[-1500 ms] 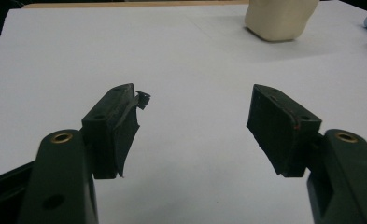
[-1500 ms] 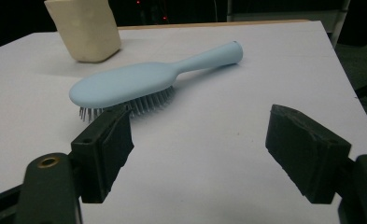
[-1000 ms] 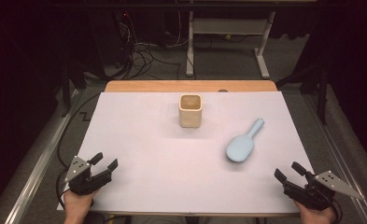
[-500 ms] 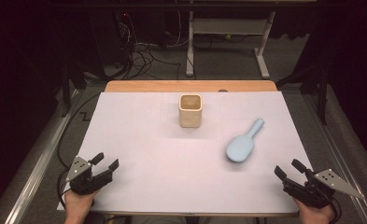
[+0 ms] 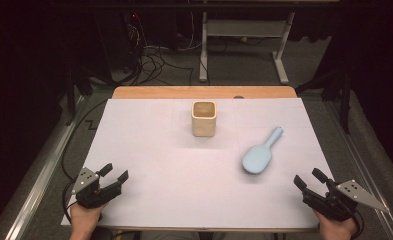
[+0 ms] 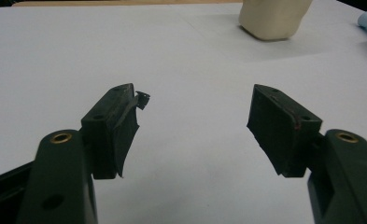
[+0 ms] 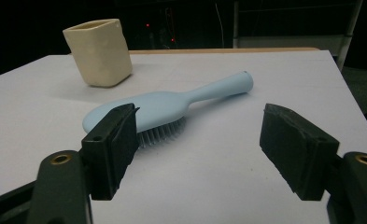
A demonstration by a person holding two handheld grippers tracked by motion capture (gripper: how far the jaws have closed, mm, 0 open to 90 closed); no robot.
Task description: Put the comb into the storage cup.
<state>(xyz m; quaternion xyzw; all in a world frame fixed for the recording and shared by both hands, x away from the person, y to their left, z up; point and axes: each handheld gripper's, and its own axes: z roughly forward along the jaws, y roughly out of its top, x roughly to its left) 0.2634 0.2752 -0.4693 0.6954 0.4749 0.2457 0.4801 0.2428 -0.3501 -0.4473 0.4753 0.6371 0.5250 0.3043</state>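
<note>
A pale blue plastic hairbrush, smooth-backed, lies bristles down on the white paper-covered table; just beyond the right gripper, whose jaws gape wide and empty; the left gripper sits well apart, equally wide; a cream, perhaps ceramic, square cup stands behind; dark room, cables on the floor

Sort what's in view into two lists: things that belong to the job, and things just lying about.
Belongs to the job:
- light blue hairbrush, bristles down
- cream square cup, upright
- left tool and right tool, both open and empty

Lying about:
- cables on the floor
- white table frame behind
</note>
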